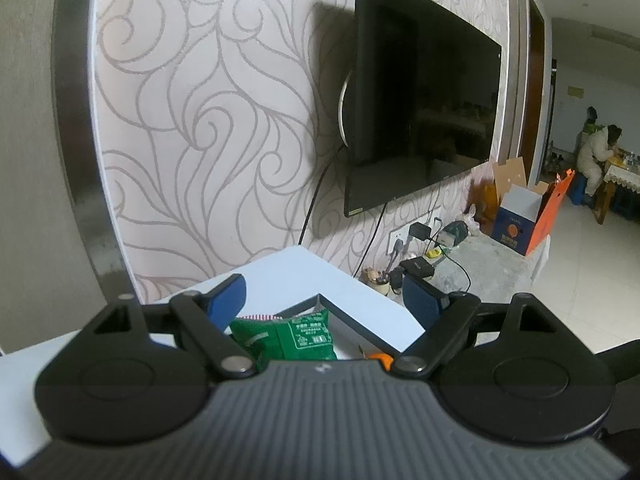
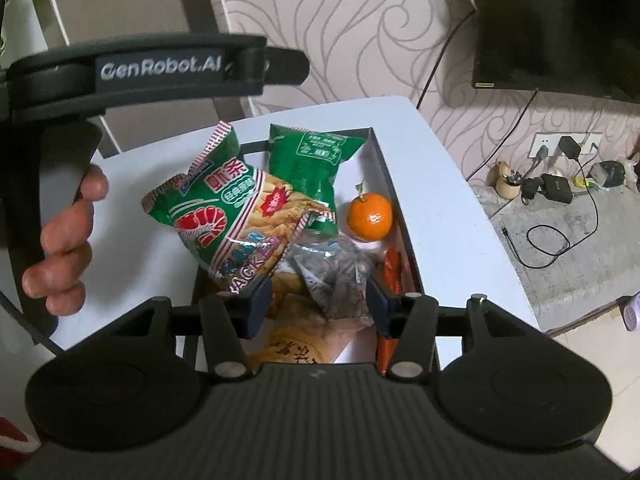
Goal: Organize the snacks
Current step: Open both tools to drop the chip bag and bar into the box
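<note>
Right wrist: fingers [image 2: 318,304] apart over seed bag [image 2: 334,276] in box [image 2: 394,184].

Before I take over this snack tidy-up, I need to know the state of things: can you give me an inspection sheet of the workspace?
Surface: white table against the patterned wall.
Job's things: open box holds a prawn cracker bag, green packet, tangerine, clear seed bag and an orange packet.
Clutter: nothing seen on the table outside the box.
Grippers: left gripper open, empty; right gripper open, seed bag between its pads, not pressed.
Cables: chargers and a black cable at the wall socket.
Surroundings: wall television, cardboard boxes, a person seated far off.
</note>
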`<state>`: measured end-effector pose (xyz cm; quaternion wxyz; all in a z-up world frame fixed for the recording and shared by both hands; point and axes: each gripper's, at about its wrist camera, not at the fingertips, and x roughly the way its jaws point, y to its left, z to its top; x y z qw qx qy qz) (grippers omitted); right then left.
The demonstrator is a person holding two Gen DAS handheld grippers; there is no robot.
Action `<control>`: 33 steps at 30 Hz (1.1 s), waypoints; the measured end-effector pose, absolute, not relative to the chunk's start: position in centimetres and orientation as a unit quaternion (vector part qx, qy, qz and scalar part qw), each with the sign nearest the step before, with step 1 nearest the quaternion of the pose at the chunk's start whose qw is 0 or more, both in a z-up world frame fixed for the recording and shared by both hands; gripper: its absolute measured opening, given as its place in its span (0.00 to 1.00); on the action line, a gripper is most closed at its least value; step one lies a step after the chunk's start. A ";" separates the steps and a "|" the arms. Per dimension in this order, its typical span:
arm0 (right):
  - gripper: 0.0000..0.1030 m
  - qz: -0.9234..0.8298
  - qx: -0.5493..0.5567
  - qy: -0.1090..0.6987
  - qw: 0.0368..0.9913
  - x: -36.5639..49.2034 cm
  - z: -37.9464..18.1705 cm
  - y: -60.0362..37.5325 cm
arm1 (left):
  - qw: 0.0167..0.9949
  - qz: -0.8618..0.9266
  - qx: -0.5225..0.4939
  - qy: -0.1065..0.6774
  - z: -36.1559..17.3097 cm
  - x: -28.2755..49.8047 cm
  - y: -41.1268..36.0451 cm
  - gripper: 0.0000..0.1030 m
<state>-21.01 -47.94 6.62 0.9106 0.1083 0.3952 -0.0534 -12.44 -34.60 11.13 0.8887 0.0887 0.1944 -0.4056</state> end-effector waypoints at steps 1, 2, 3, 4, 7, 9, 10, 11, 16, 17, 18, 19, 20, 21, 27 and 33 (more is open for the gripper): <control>0.58 -0.054 0.108 0.399 0.909 -21.0 6.4 -48.0 | 0.888 -0.405 0.092 0.197 11.0 -12.6 -34.7 0.84; 0.58 -0.057 0.108 0.402 0.907 -20.9 6.2 -48.1 | 0.886 -0.408 0.095 0.199 10.9 -12.7 -34.7 0.84; 0.59 -0.060 0.109 0.407 0.905 -20.9 5.9 -48.1 | 0.886 -0.409 0.096 0.199 10.7 -12.8 -34.8 0.84; 0.59 -0.061 0.111 0.410 0.903 -20.8 5.7 -48.2 | 0.886 -0.407 0.099 0.199 10.4 -12.9 -34.8 0.84; 0.63 -0.059 0.108 0.421 0.899 -20.8 5.2 -48.0 | 0.886 -0.400 0.104 0.208 9.6 -13.0 -34.9 0.93; 0.64 -0.054 0.106 0.434 0.893 -20.7 4.5 -47.8 | 0.885 -0.401 0.105 0.211 8.9 -13.3 -34.7 1.00; 0.63 -0.052 0.104 0.439 0.891 -20.7 4.0 -47.6 | 0.884 -0.403 0.106 0.213 8.6 -13.5 -34.7 1.00; 0.63 -0.049 0.103 0.441 0.890 -20.7 3.6 -47.5 | 0.882 -0.404 0.110 0.217 8.3 -13.6 -34.7 1.00; 0.56 -0.038 0.086 0.441 0.893 -20.7 3.2 -47.1 | 0.881 -0.385 0.149 0.233 6.4 -14.5 -35.8 1.00; 0.56 -0.038 0.087 0.441 0.892 -20.8 3.2 -47.2 | 0.879 -0.382 0.152 0.240 6.1 -14.5 -36.0 1.00; 0.56 -0.039 0.089 0.441 0.892 -20.8 3.3 -47.3 | 0.880 -0.378 0.156 0.243 5.9 -14.6 -36.3 1.00; 0.56 -0.040 0.093 0.441 0.892 -20.9 3.3 -47.4 | 0.882 -0.372 0.162 0.239 5.7 -14.8 -36.5 1.00; 0.57 -0.040 0.097 0.441 0.891 -21.1 3.2 -47.6 | 0.883 -0.369 0.167 0.237 5.5 -14.9 -36.6 1.00; 0.58 -0.038 0.100 0.442 0.891 -21.2 3.2 -47.7 | 0.883 -0.366 0.174 0.236 5.4 -15.1 -36.9 1.00; 0.65 -0.019 0.121 0.451 0.884 -21.7 2.6 -48.8 | 0.885 -0.339 0.195 0.253 4.3 -14.9 -38.6 1.00; 0.67 0.002 0.133 0.449 0.884 -21.7 2.5 -49.6 | 0.891 -0.310 0.212 0.257 3.6 -14.6 -40.1 0.99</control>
